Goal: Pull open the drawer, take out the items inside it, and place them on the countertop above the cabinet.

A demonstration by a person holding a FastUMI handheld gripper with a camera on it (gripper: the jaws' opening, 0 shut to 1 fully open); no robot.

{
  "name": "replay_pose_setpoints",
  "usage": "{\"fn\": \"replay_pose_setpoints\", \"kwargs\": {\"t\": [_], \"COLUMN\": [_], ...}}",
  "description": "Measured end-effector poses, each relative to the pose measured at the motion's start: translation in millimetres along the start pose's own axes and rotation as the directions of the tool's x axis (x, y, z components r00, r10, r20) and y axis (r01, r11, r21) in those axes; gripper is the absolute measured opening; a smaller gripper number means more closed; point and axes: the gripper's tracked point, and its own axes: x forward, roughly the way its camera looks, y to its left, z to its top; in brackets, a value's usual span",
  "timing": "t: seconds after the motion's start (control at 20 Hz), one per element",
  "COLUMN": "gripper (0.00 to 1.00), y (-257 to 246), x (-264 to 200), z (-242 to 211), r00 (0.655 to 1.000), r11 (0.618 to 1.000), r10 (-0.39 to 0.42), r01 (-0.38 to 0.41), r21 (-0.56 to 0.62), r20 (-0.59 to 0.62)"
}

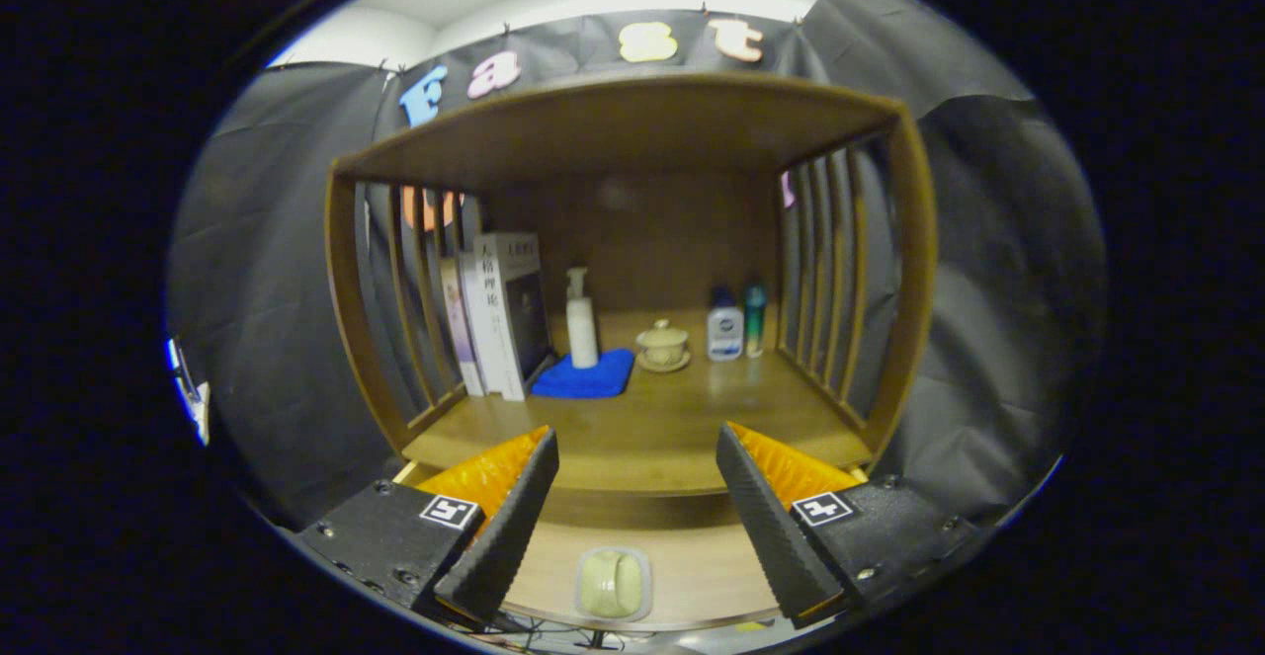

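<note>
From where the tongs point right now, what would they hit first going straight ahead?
Probably the lidded cup at the back of the countertop, straight beyond the open tongs. The way there looks free, though depth is hard to judge.

The gripper view looks level and straight into the cabinet point(632, 240) — close to its front, drawer point(692, 576) below, countertop point(652, 418) ahead.

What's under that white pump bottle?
A blue cloth lies under the pump bottle on the countertop. The countertop beneath the cloth is covered. The claw is open.
</note>
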Motion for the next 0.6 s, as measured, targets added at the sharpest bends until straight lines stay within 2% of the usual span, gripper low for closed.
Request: {"fn": "replay_pose_setpoints", "kwargs": {"t": [0.1,0.2,0.25,0.4,0.6], "gripper": [1.0,1.0,0.98,0.83,0.7], "y": [17,28,28,24,16], "x": [23,36,44,53,55], "z": [-26,-60,-73,-117,-158], "r00": [0.988,0.942,0.916,0.833,0.723], "r11": [0.999,0.998,0.998,0.999,1.0], "r10": [0.03,0.065,0.062,0.032,0.019], "r01": [-0.033,-0.069,-0.063,-0.03,-0.014], "r21": [-0.014,-0.001,0.009,0.014,0.013], "r20": [-0.153,-0.33,-0.397,-0.552,-0.691]}}
